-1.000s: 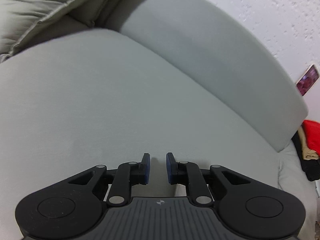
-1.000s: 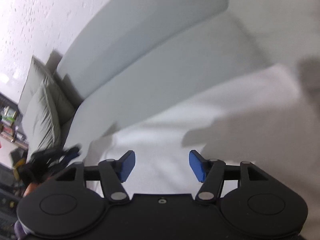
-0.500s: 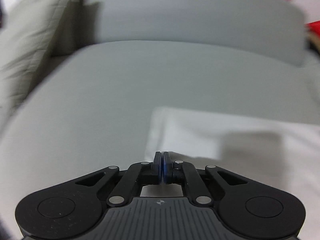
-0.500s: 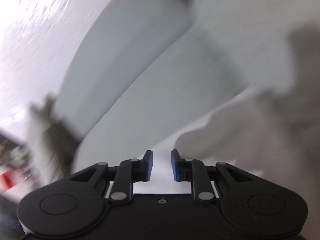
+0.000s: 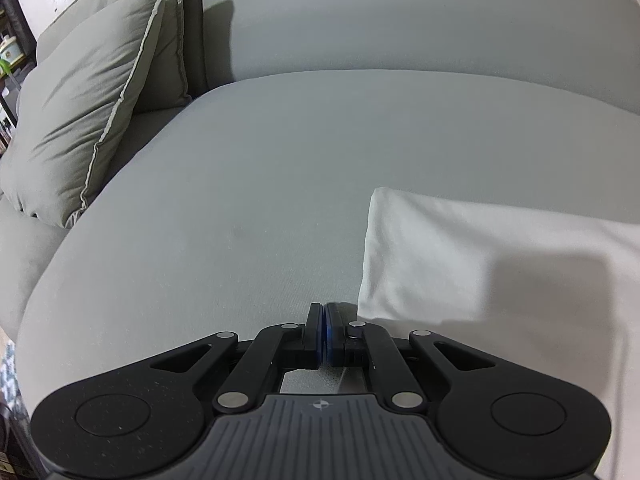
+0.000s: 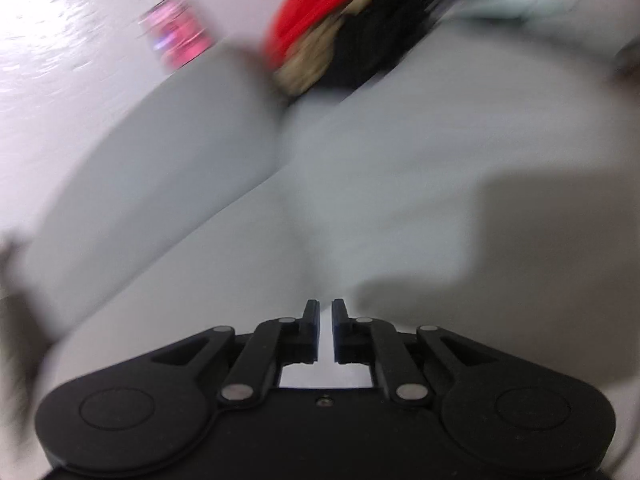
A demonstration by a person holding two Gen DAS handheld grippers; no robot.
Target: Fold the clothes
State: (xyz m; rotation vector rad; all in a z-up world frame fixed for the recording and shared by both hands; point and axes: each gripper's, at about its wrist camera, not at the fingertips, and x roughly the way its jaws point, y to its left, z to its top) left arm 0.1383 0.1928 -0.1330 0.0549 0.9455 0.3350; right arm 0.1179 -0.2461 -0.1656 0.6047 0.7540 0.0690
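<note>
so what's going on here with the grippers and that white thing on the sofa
A person is folding a white garment on a grey sofa seat, one gripper in each hand. The left gripper is shut at the garment's near corner. The right gripper is closing low over the cloth. More clothes are piled further along.

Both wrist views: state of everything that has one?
Left hand-held gripper: shut; whether it pinches cloth is hidden.
Right hand-held gripper: closing, narrow gap left, white cloth seen through it.
White garment: lying flat on the sofa seat, left edge folded.
Cushion: leaning against the sofa's end.
Clothes pile: unfolded heap at the far end, blurred.
</note>
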